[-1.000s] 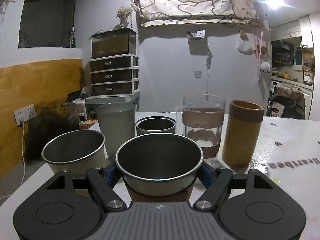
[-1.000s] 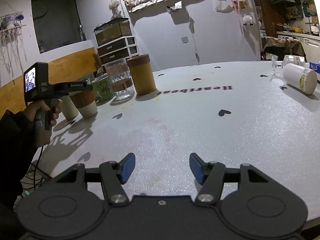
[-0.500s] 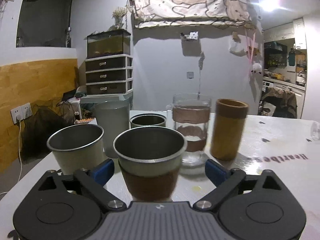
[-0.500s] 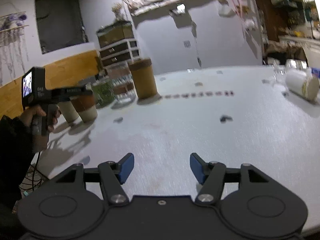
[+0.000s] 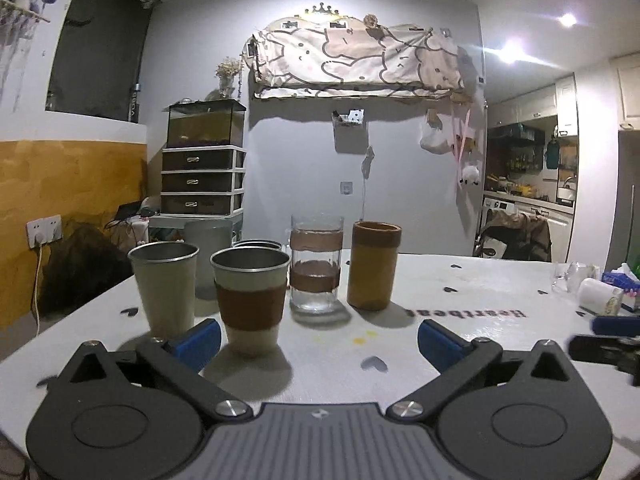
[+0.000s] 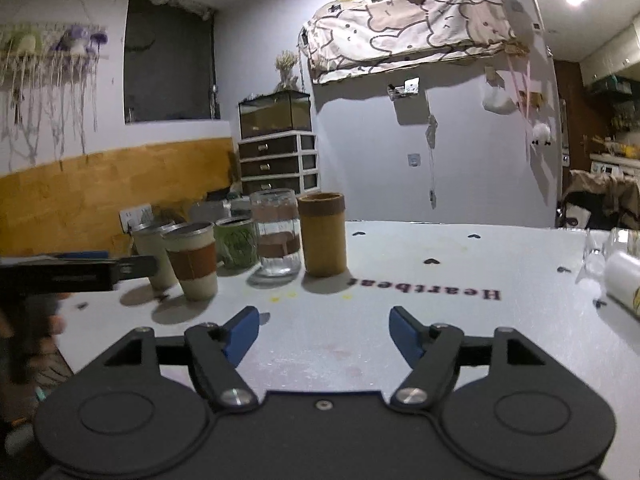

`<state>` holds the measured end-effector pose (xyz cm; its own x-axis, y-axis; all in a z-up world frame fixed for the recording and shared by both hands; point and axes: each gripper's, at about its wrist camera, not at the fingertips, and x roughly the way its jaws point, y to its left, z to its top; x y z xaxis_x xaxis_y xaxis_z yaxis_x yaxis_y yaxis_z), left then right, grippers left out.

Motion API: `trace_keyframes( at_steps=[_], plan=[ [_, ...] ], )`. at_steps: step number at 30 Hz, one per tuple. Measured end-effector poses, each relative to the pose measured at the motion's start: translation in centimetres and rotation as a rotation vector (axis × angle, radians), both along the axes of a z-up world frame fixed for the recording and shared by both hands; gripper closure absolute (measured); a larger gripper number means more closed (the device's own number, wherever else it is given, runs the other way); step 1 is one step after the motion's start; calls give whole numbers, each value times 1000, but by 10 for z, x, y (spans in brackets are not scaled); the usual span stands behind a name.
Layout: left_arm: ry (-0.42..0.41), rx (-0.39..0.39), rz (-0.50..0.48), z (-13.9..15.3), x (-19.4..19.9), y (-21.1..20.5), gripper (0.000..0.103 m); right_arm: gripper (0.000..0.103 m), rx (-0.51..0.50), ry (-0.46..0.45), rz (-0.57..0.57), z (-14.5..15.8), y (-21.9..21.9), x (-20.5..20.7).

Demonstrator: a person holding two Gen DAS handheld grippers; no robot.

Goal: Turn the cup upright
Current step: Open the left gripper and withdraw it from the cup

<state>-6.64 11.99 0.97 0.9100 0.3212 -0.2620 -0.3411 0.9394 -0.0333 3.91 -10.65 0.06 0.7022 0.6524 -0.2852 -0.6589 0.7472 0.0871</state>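
The cup with the brown sleeve [image 5: 251, 303] stands upright on the white counter [image 5: 460, 292], with its metal rim up and its open mouth to the ceiling. The left gripper [image 5: 316, 338] is just in front of it, low over the counter, and its blue fingers [image 5: 197, 338] are wide apart and hold nothing; the cup stands free near the left finger, a little beyond the tips, and it is not possible to tell if the finger touches it. Just beside the cup, on its left, stands a plain metal cup [image 5: 165, 282], also upright. Behind these two there is a grey tumbler [image 5: 208, 254] and a low metal cup [image 5: 257, 245] that is mostly hidden. To the right of the sleeved cup stands a glass with two brown bands [image 5: 316, 264], and next to it a tall brown cylinder cup [image 5: 374, 264]. In the right wrist view the same row of cups is seen from further right, with the sleeved cup [image 6: 192, 260] at the front of the group. The right gripper [image 6: 323, 330] is over a bare part of the counter [image 6: 460, 320], well apart from the cups, and its fingers [image 6: 406, 334] are open too and empty. At the far right edge of the counter a white bottle [image 6: 622, 280] lies on its side.
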Motion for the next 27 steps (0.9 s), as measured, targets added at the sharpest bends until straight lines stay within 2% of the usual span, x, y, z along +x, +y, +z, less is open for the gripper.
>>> trace_keyframes(
  at_steps=[2, 9, 13, 27],
  plan=[
    [1, -3, 10, -3, -7, -6, 0, 26, -17, 1, 0, -1, 3, 3],
    [54, -5, 39, -13, -16, -17, 0, 6, -37, -11, 11, -6, 9, -1],
    [71, -10, 37, -19, -22, -22, 0, 0, -39, -13, 2, -9, 9, -3],
    [110, -28, 24, -30, -20, -27, 0, 0, -85, -15, -13, -20, 14, -4]
  ],
)
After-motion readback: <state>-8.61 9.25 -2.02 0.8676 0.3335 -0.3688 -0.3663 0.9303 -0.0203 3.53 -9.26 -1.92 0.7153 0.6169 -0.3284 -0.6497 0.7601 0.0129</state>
